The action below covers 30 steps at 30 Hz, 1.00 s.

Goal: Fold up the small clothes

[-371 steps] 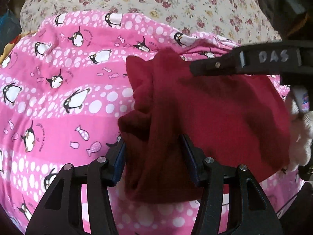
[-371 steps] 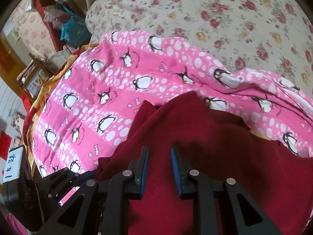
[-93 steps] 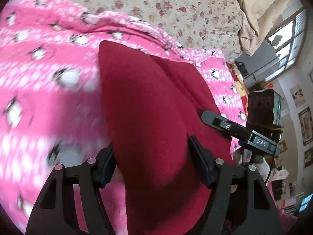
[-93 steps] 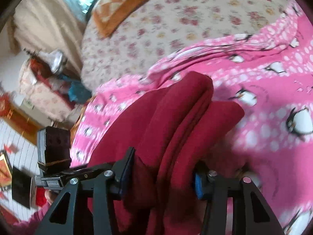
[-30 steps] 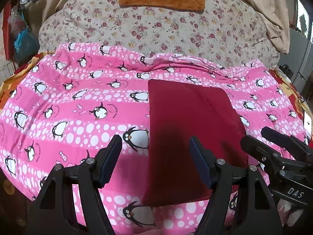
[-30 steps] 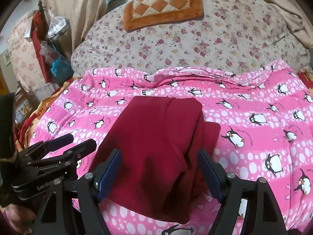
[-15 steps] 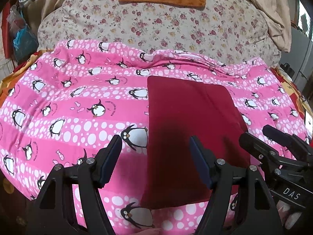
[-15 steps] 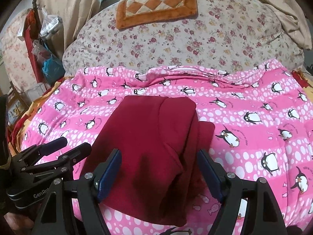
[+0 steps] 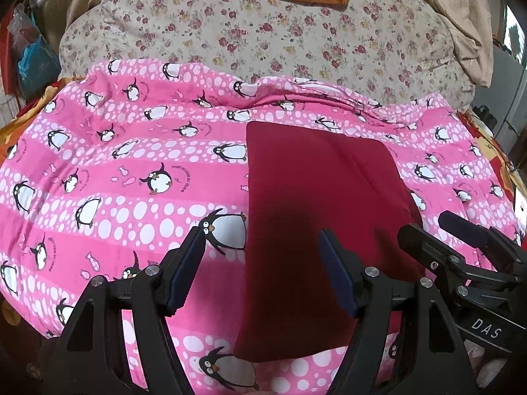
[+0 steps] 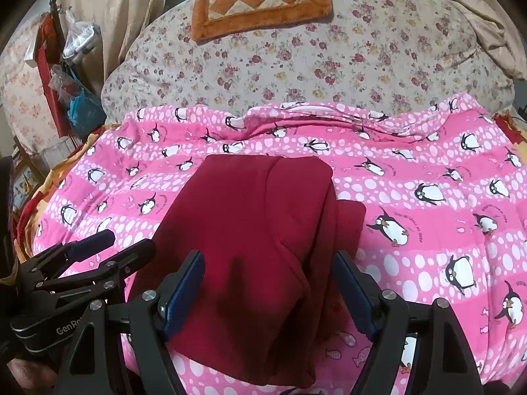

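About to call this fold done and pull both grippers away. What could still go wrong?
1. The garment is folded unevenly: on its right side a lower layer sticks out, so the stack may slump or open.
2. Both the left gripper and right gripper, jaws open, hang close over it; a careless retreat could snag the top layer.
3. The blanket beneath is soft and rumpled, a poor base.

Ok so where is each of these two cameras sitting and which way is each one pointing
Left wrist: sits on the left gripper, looking forward and down at the folded maroon garment on the penguin blanket; its open fingers frame the view, with the right gripper at right.
Right wrist: sits on the right gripper, looking down at the garment's layered side; the left gripper is at left.
Shared: garment, blanket, floral bedding, orange checked cushion.
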{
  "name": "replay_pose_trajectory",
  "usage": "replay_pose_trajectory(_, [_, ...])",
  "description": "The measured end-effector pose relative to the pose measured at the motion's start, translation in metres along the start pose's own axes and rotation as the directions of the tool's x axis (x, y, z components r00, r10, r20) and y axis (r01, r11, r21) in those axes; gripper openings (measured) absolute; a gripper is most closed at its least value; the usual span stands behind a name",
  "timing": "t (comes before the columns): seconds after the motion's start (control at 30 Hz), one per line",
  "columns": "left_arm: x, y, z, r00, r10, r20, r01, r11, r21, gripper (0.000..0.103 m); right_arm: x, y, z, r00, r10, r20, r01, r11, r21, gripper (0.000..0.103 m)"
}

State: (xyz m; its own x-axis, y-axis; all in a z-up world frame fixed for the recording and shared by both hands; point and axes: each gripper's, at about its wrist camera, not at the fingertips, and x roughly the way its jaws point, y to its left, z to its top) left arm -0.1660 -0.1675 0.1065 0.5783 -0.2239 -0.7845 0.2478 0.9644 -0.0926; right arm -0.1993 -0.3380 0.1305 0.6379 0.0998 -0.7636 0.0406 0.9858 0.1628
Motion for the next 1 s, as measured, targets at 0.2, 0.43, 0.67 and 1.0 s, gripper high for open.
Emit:
replay_pose_trajectory(0.2, [0.005,-0.001,0.001,1.000,0.004,-0.008,-0.004,1.000,0.001,0.071,0.005,-0.002,0.002,1.000,0.000,-0.006,0.000,1.000,0.007,0.077])
replay_pose_trajectory(0.43, [0.010,0.000,0.001,1.000,-0.001,-0.021,0.001,1.000,-0.001,0.071,0.012,-0.002,0.002,1.000,0.002,-0.026,-0.002,1.000,0.009,0.077])
replay_pose_trajectory(0.67, [0.015,0.002,0.001,0.999,-0.006,-0.033,0.006,1.000,0.000,0.071,0.014,-0.001,0.002,1.000,0.000,-0.030,0.000,1.000,0.008,0.077])
replay_pose_trajectory(1.0, [0.017,0.002,0.002,0.999,-0.001,-0.037,0.001,1.000,0.002,0.071,0.017,-0.001,0.001,0.999,-0.006,-0.039,0.007,1.000,0.016,0.078])
